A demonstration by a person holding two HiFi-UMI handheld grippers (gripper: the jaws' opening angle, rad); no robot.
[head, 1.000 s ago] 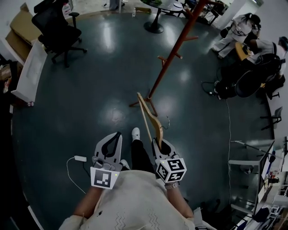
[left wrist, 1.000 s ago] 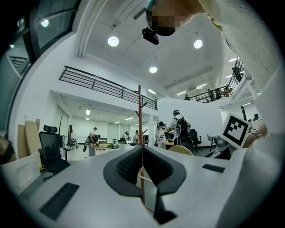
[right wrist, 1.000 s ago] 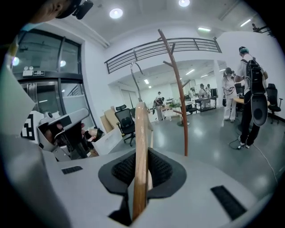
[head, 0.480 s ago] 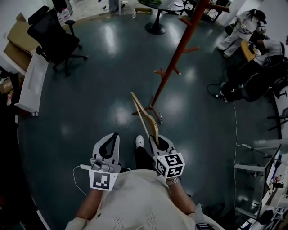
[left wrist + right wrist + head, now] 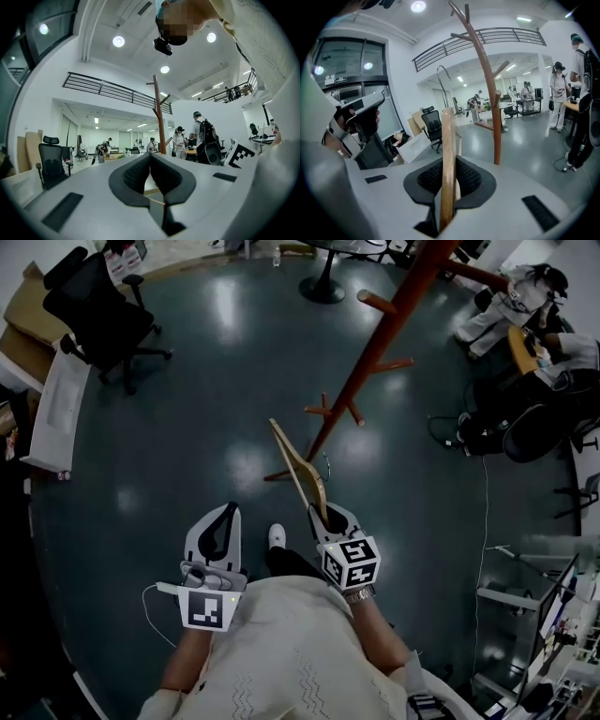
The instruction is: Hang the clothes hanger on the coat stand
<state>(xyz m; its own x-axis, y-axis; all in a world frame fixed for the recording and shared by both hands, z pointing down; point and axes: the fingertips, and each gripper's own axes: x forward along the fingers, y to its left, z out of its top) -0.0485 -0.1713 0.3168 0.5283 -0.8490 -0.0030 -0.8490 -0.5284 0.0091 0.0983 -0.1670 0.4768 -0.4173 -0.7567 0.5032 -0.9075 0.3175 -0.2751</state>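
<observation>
One task object: the wooden clothes hanger [image 5: 298, 468] is carried in the air, clear of the floor, one arm clamped low and the rest raised toward the coat stand [image 5: 377, 351].
Hanger hook: the metal hook [image 5: 441, 78] is seen curving at the top in the right gripper view; no peg is engaged.
Right gripper: the right gripper [image 5: 329, 518] is closed on the hanger's wooden arm, the pads pressed on both sides of it.
Left gripper: the left gripper [image 5: 224, 521] is held beside the right one, its jaws brought together with nothing between them.
Coat stand: the reddish-brown pole with angled pegs is placed ahead and to the right, near the hanger's far tip but apart from it.
Progress: judged as an approach; hanging is not yet done.
Risk, pivoting: since the hanger is gripped far from its hook, it could be levered round in the pads if a peg is struck.
Risk, missed peg: the hook could be slid past or hung shallowly if it is not turned toward a peg.
Risk, stand: the pole could be knocked by the raised arm.
</observation>
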